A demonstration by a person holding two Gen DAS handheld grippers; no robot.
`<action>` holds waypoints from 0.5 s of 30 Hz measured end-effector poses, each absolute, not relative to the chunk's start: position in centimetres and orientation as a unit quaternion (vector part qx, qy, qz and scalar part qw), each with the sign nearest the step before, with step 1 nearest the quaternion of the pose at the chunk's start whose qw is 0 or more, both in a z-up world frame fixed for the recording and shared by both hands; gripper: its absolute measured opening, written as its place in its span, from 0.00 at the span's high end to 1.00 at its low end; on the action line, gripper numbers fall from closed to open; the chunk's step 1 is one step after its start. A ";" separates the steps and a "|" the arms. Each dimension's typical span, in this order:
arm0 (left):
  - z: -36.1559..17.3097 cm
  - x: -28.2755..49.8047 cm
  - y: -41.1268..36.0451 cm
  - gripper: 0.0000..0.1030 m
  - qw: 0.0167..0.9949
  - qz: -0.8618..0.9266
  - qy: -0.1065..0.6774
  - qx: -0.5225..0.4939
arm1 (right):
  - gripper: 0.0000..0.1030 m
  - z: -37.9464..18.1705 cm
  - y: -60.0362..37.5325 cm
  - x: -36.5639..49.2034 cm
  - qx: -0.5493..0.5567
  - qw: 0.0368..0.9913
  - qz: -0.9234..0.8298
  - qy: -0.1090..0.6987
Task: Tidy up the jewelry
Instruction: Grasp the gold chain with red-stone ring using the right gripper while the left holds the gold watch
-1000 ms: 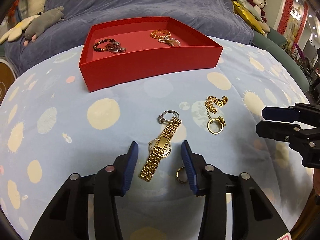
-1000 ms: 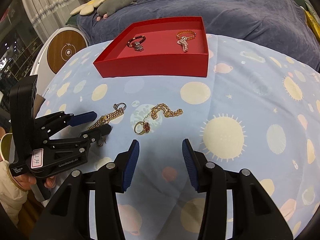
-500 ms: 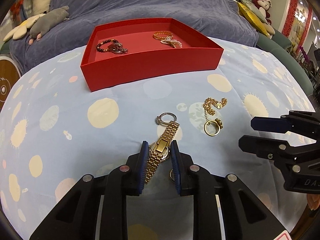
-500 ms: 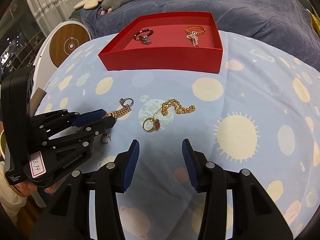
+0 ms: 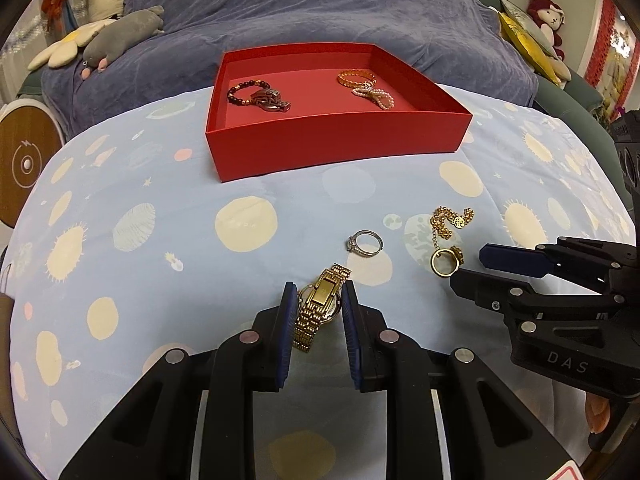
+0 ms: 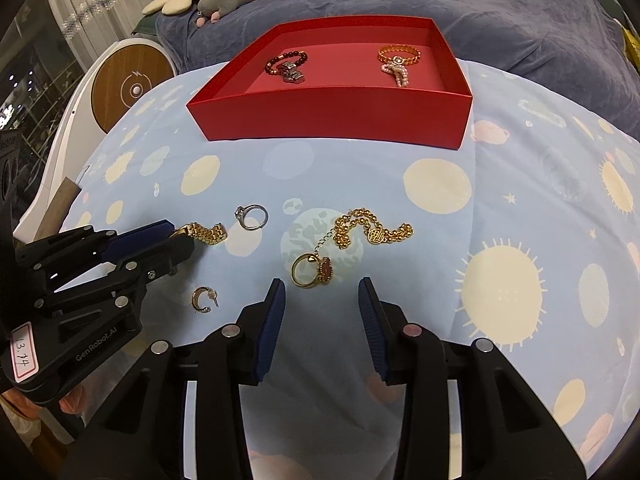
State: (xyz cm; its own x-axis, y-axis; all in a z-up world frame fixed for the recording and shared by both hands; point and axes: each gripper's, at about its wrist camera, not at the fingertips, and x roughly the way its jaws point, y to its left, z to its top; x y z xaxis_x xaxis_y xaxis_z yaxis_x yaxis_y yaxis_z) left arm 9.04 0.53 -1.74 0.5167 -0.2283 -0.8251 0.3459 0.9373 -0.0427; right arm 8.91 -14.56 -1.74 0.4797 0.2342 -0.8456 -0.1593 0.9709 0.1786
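My left gripper (image 5: pixel 317 296) is shut on the gold watch (image 5: pixel 320 308), held just above the cloth; the watch also shows in the right wrist view (image 6: pixel 202 233). A silver ring (image 5: pixel 365 243) lies just beyond it. A gold ring with a red stone (image 6: pixel 314 271) and a gold bead chain (image 6: pixel 370 231) lie in front of my open, empty right gripper (image 6: pixel 320 300). A small hoop earring (image 6: pixel 204 299) lies left of it. The red tray (image 5: pixel 336 136) holds a dark bead bracelet (image 5: pixel 256 94) and a gold bangle with pearls (image 5: pixel 362 82).
The jewelry lies on a blue cloth with sun and planet prints (image 6: pixel 500 288). A purple-covered sofa (image 5: pixel 320 8) with plush toys (image 5: pixel 120 32) stands behind the tray. A round wooden disc (image 6: pixel 130 88) is at the left edge.
My left gripper has closed on the gold watch and lifted it back from the silver ring. My right gripper has moved closer to the gold ring and chain.
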 end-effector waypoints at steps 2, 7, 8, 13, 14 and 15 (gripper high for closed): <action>-1.7 9.0 0.7 0.81 0.869 -0.163 0.464 0.062 | 0.64 -1.8 -14.5 9.0 0.038 0.859 0.115 0.497; -1.5 9.0 1.1 0.81 0.869 -0.159 0.466 0.052 | 0.67 -1.8 -14.2 9.2 0.038 0.861 0.117 0.494; -1.4 9.1 1.2 0.81 0.869 -0.158 0.465 0.051 | 0.68 -1.8 -14.2 9.3 0.038 0.861 0.116 0.494; -1.4 9.1 1.3 0.81 0.868 -0.157 0.468 0.047 | 0.74 -2.1 -14.4 9.9 0.044 0.860 0.113 0.495; -1.4 9.1 1.3 0.81 0.868 -0.158 0.468 0.047 | 0.76 -2.1 -14.5 10.0 0.045 0.860 0.112 0.495; -1.4 9.1 1.3 0.81 0.868 -0.159 0.469 0.047 | 0.78 -2.2 -14.5 10.1 0.045 0.861 0.111 0.495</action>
State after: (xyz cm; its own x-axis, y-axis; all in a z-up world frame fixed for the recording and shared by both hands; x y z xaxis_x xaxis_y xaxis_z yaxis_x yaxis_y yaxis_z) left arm 9.14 1.26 -1.36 0.5104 -0.2320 -0.8281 0.3193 0.9452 -0.0681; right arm 10.06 -14.48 -2.15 0.4852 0.2368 -0.8417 -0.1469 0.9710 0.1885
